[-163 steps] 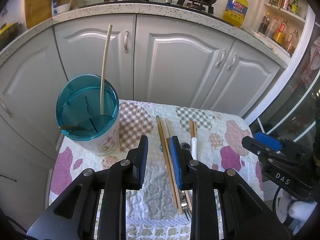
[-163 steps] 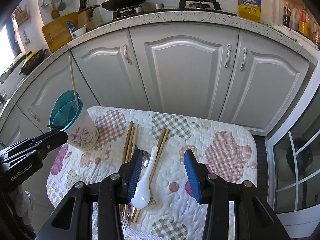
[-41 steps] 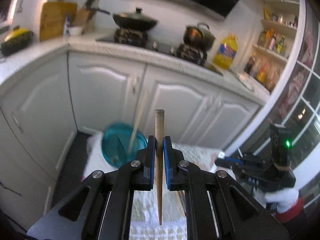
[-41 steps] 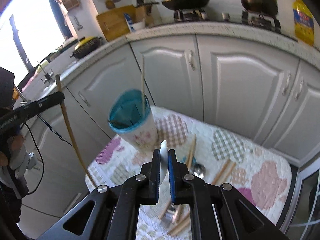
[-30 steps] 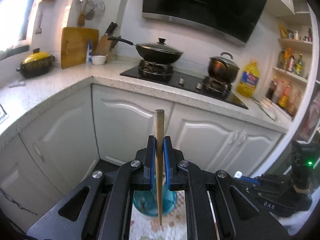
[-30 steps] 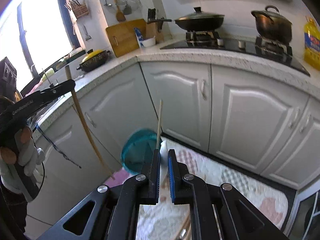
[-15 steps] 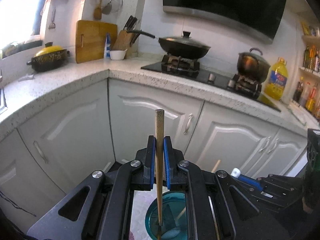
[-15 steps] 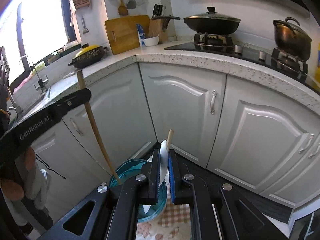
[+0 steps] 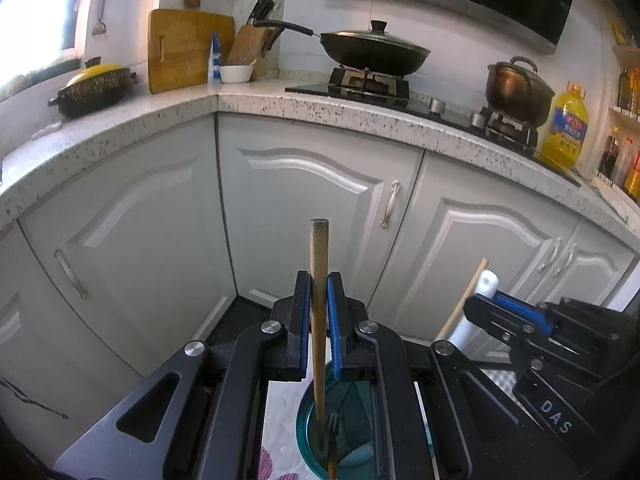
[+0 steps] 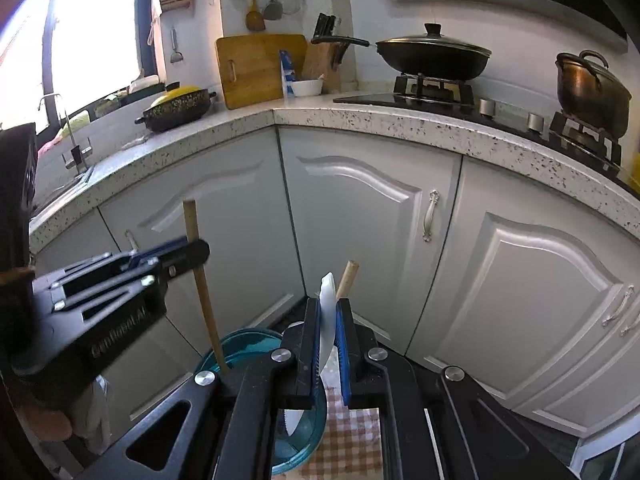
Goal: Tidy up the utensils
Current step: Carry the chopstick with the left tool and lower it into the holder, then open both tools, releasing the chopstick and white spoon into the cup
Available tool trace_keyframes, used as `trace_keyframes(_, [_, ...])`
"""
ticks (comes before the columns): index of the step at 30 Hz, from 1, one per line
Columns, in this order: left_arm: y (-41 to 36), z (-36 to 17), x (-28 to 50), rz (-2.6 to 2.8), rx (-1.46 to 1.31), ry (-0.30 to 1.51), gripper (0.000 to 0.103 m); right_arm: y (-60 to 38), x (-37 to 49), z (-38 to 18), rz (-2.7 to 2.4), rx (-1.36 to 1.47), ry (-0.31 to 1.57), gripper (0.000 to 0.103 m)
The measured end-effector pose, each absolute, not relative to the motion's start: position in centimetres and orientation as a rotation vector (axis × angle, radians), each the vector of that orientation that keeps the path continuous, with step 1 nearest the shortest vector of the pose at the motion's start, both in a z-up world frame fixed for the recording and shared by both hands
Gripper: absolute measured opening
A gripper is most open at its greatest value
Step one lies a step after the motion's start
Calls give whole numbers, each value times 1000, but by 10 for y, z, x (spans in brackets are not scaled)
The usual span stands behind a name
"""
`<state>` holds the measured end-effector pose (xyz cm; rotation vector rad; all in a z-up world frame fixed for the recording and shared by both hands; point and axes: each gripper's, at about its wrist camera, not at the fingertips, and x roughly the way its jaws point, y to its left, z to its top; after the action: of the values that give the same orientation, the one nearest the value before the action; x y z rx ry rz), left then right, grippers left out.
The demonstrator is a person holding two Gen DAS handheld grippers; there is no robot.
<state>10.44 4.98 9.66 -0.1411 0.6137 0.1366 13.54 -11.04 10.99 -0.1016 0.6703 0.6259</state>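
My left gripper is shut on a wooden chopstick, held upright with its lower end inside the teal utensil cup below. It also shows in the right wrist view, chopstick entering the cup. My right gripper is shut on a white ceramic spoon, held upright over the cup's right side. The right gripper with the spoon handle is seen at the right of the left wrist view. Another chopstick stands in the cup.
The cup stands on a patchwork cloth. White cabinet doors are close behind. The speckled counter above carries a wok, a pot, an oil bottle and a cutting board.
Both grippers picked up their utensils from the cloth, lifted and tilted upright, then came over the cup. In the last half second the chopstick tip has sunk lower into the cup.
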Motion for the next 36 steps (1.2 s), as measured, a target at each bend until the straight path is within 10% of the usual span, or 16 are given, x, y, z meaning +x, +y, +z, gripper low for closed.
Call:
trace_keyframes(16, [46,85,98,126,-147,657,7,-102,127,48,693,-83,866,7])
trace_keyframes(20, [48,83,99,125,-164,687,8,-115,123,54,690,-16,872,31])
trace_keyframes(36, [42,102,61,123,-160,691,27,-152,85,88,656,48,837,33])
